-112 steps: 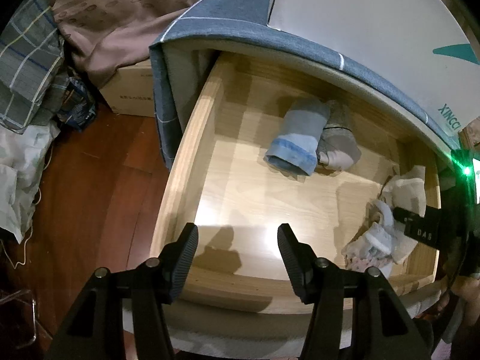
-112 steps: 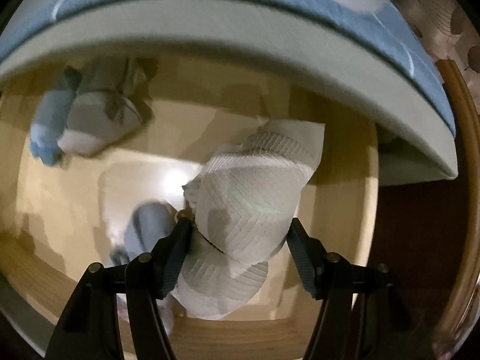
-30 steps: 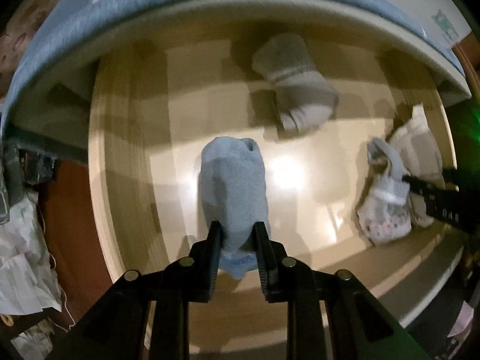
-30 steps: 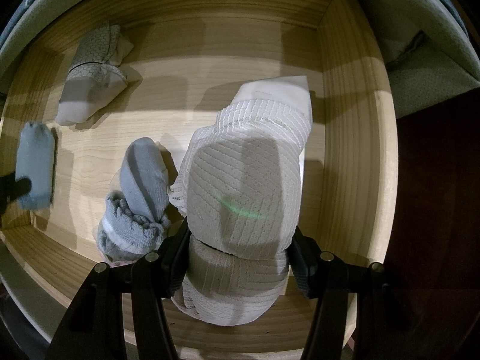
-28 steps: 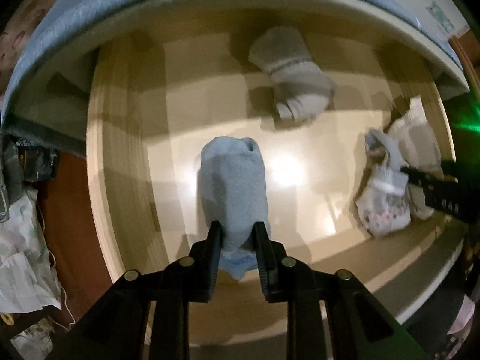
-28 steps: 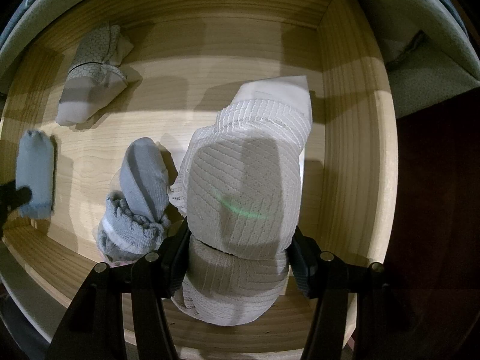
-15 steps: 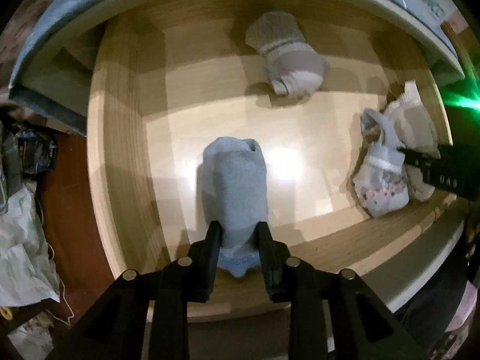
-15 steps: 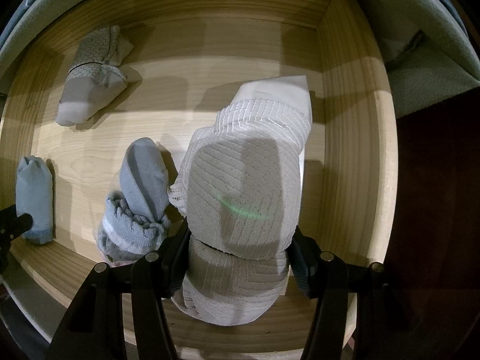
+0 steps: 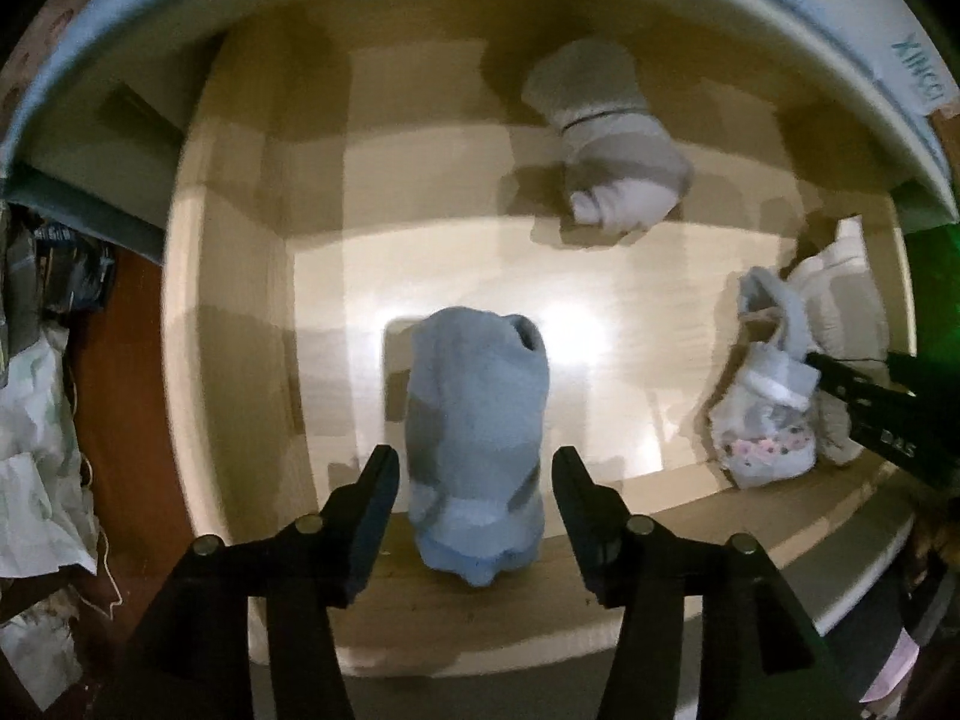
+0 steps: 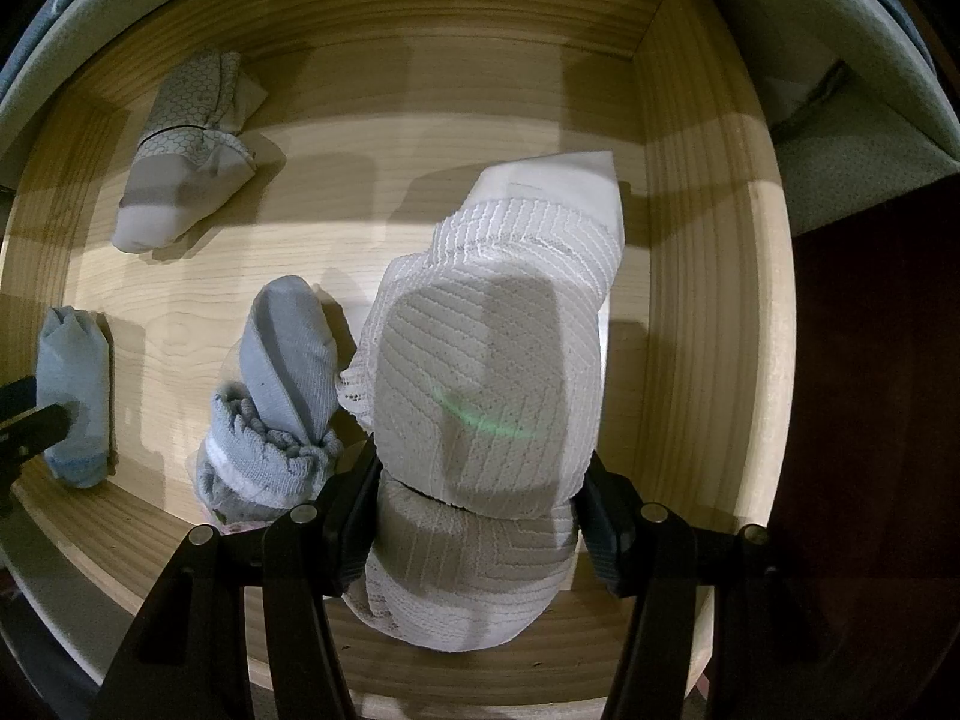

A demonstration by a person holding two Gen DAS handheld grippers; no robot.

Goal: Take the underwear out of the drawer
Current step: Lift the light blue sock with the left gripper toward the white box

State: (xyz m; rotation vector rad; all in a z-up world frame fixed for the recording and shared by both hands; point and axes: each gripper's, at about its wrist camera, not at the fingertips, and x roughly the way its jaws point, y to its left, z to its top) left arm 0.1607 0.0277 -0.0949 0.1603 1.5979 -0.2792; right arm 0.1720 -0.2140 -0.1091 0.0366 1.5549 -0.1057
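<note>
The open wooden drawer (image 9: 240, 312) holds several rolled pieces of underwear. A light blue roll (image 9: 477, 420) rests on the drawer's front edge between the fingers of my left gripper (image 9: 474, 480), which is open and not touching it. It also shows in the right wrist view (image 10: 75, 396). My right gripper (image 10: 480, 480) is shut on a white ribbed roll (image 10: 486, 396) at the drawer's front right. A grey-blue roll (image 10: 282, 402) lies just left of it. A grey patterned roll (image 9: 612, 144) lies at the back.
The bed's blue-edged mattress (image 9: 180, 6) overhangs the drawer's back. The drawer's right wall (image 10: 714, 300) is close to the white roll. Dark wood floor (image 9: 120, 372) with crumpled cloth and clutter (image 9: 36, 432) lies left of the drawer. My right gripper's body (image 9: 882, 420) shows at right.
My left gripper has opened and let go of the light blue roll, which now rests on the drawer's front edge. The right gripper has stayed shut on the white roll.
</note>
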